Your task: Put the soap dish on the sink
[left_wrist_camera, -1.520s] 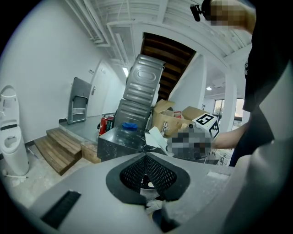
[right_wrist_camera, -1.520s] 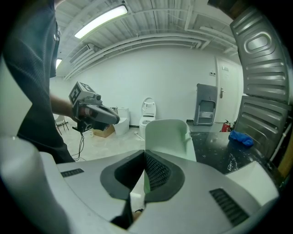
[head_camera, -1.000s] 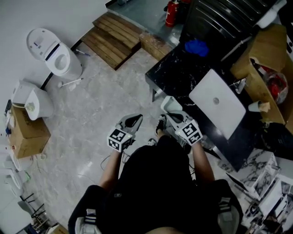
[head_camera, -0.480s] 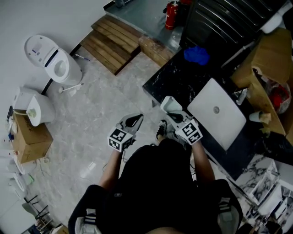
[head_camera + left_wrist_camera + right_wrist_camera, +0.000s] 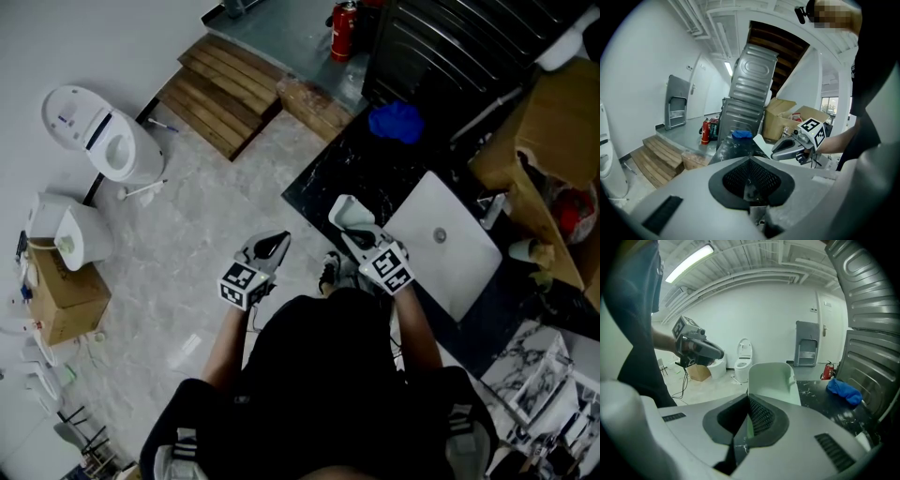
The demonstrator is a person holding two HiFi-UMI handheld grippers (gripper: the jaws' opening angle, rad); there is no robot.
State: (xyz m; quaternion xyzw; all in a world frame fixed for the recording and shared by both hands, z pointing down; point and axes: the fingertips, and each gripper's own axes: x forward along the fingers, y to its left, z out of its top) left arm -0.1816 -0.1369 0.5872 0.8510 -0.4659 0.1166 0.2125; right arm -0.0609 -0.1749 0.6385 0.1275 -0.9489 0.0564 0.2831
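Soap dish (image 5: 771, 380): pale green-white, shallow tray with raised rim, small notch on one side. Held up on edge, near rim clamped in right gripper (image 5: 749, 422). Just beside the sink (image 5: 455, 258), at its left corner in head view, not touching. Sink is a white rectangular basin with a round drain.

Pale green soap dish (image 5: 350, 214), black white-veined counter (image 5: 342, 167), blue cloth (image 5: 396, 121)

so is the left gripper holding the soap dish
No, the soap dish is clamped between the fingers of the right gripper, and the left gripper holds nothing.
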